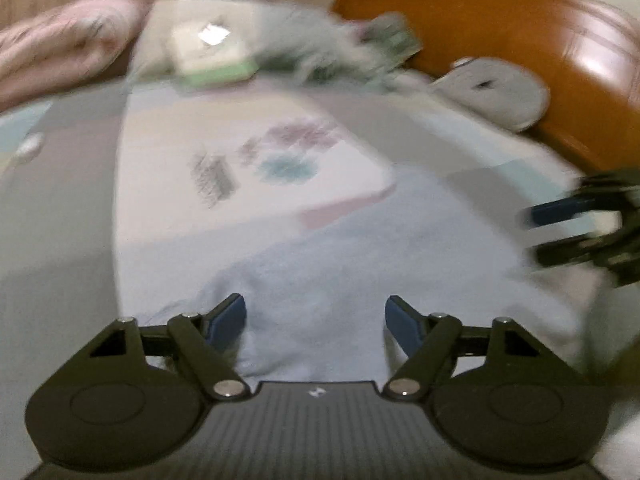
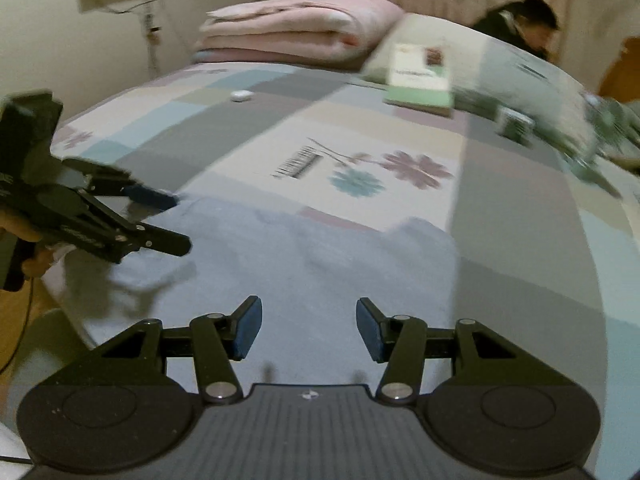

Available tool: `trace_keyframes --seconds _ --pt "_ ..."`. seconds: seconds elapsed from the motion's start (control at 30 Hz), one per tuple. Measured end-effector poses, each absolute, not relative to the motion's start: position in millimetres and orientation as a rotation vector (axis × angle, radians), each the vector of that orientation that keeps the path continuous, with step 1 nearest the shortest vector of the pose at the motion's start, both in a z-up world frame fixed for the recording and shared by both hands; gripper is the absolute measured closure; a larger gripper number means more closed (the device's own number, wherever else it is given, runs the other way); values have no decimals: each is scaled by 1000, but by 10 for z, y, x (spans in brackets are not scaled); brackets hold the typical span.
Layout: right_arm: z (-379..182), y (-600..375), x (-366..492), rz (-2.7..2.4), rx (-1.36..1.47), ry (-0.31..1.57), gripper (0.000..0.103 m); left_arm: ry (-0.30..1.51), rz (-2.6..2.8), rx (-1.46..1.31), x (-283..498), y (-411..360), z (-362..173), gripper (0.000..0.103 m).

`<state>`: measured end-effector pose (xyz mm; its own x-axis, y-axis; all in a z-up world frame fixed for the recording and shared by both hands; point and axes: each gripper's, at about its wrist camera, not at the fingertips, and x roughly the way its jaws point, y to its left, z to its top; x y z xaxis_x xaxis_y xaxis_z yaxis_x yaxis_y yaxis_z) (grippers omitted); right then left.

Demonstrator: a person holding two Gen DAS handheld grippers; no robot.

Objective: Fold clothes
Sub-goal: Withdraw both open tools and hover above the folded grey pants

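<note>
Right now a pale blue garment [image 2: 304, 264] lies spread flat on the patchwork bedspread [image 2: 520, 208], near the foot of the bed, its far edge just short of the panel printed with 2 flowers [image 2: 384, 176]. What kind of garment it is cannot be told from either view (the left wrist picture is heavily blurred).

Both grippers hang above the cloth. The left gripper [image 1: 315, 322] has its 2 blue-padded fingers spread wide, nothing between them, only blue fabric showing below. In the right wrist view it reaches in from the left over the garment's left edge [image 2: 176, 220], fingers apart, the person's hand [image 2: 28, 240] wrapped round its grip; whether a fingertip touches the cloth I cannot tell. The right gripper [image 2: 309, 328] is likewise parted and grips nothing, poised over the near part of the garment. From the left wrist view it shows at the right edge [image 1: 536, 232], blurred, over the garment's right side.

Farther up the bed sits a folded pink quilt [image 2: 296, 32] by the wall, a grey pillow [image 2: 500, 68] with a green-edged book [image 2: 420, 80] leaning against it, and a small white object [image 2: 241, 96] on the bedspread. An orange-brown wooden headboard [image 1: 500, 20] curves behind, with a grey cushion [image 1: 496, 88] beside it.
</note>
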<state>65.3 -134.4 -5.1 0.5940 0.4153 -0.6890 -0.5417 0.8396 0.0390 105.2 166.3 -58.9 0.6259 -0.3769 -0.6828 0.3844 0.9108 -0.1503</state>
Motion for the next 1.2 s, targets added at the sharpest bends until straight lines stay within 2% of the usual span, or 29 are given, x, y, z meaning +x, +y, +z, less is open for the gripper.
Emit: trace_keyframes --seconds 0.17,0.3,0.37,0.43,0.57,0.73,0.87,1.03,1.2 --pt "-209 -1680 688 491 -146 794 46 767 -451 61 810 1836 -658 35" --pt "-315 -1869 695 452 -101 828 46 749 -416 154 648 1739 -467 35" --pt "-328 -1889 654 457 -94 828 46 692 -443 175 589 1677 -331 27" --pt "-333 -1876 614 472 -92 827 46 643 -496 179 564 1594 -256 25" --pt "-405 -1735 563 523 -115 845 46 692 -546 212 624 1435 -404 24" --pt "-596 -1733 566 506 -145 921 45 782 -490 193 540 1644 -610 24" --pt "-448 -1740 632 512 -163 882 45 757 -471 270 517 1523 -356 21" --pt "-245 -1474 1028 574 -218 809 45 709 -537 237 847 1275 -233 18" --pt "-372 -1191 1668 603 -238 827 44 834 -486 161 1125 1401 -530 20"
